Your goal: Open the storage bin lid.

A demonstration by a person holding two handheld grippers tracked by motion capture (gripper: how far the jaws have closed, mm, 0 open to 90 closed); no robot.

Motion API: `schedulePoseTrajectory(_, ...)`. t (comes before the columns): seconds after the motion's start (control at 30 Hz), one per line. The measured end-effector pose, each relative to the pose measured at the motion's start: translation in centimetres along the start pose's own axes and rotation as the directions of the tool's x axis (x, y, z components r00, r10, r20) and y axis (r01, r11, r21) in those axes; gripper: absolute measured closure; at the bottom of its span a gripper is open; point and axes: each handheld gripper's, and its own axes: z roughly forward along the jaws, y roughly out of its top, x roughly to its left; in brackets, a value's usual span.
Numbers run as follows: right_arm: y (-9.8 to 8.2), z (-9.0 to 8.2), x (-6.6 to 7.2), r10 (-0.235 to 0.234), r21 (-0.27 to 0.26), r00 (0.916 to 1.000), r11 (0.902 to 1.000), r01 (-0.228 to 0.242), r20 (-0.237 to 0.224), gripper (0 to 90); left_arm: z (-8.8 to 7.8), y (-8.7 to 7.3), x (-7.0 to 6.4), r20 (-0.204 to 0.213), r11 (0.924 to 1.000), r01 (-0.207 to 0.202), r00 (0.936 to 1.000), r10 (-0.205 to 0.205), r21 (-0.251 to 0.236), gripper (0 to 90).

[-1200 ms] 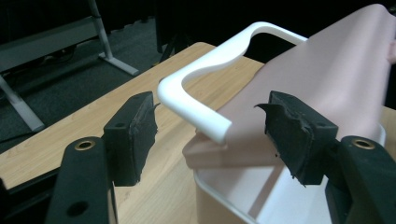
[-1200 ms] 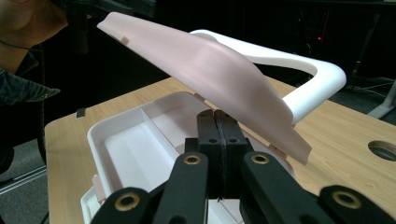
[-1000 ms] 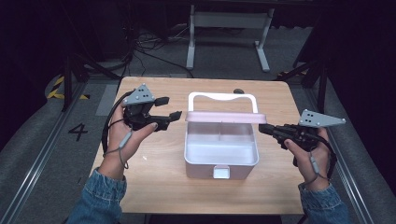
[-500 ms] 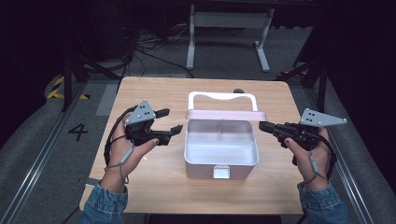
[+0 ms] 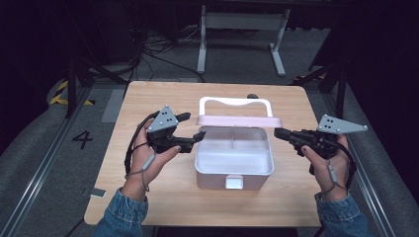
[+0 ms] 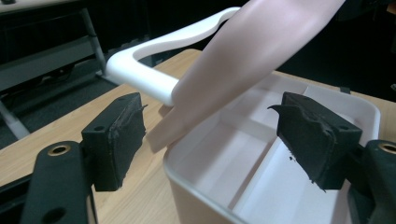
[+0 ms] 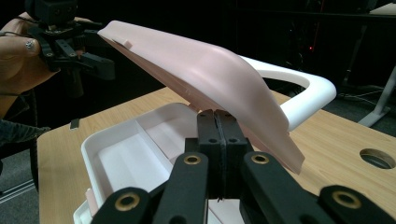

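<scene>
The wooden table (image 5: 148,197) carries a white box (image 5: 233,158) at its centre, open, its pink lid (image 5: 238,120) raised at the box's 12 o'clock edge beside a white handle (image 5: 235,101). At the box's 9 o'clock the left hand-held gripper (image 5: 198,136) has its jaws apart, near the rim. At 3 o'clock the right hand-held gripper (image 5: 277,133) has its jaws pressed together.

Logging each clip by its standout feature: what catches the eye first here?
A white plastic box with inner dividers sits mid-table on the light wooden table, its pale pink lid raised open at the back. The left gripper is open at the box's left rim; the right gripper, shut, points at its right side.
</scene>
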Motion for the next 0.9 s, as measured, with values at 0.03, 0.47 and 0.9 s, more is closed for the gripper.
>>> schedulePoseTrajectory(0.03, 0.0, 0.0, 0.0, 0.000, 0.000, 1.0000, 1.0000, 0.000, 0.000, 90.0, 0.3, 0.1, 0.0, 0.004, 1.0000, -0.006, 1.0000, 0.006, -0.004, 24.5)
schedulePoseTrajectory(0.47, 0.0, -0.1, -0.1, -0.003, 0.002, 1.0000, 1.0000, 0.003, -0.001, 90.0, 1.4, 2.2, -0.7, -0.014, 0.9971, -0.067, 0.9977, 0.067, -0.035, 28.6)
schedulePoseTrajectory(0.9, 0.0, -0.1, -0.1, -0.002, 0.002, 1.0000, 1.0000, 0.002, -0.005, 90.0, 2.3, 2.6, -1.0, 0.006, 0.9951, -0.097, 0.9952, 0.097, -0.017, 47.4)
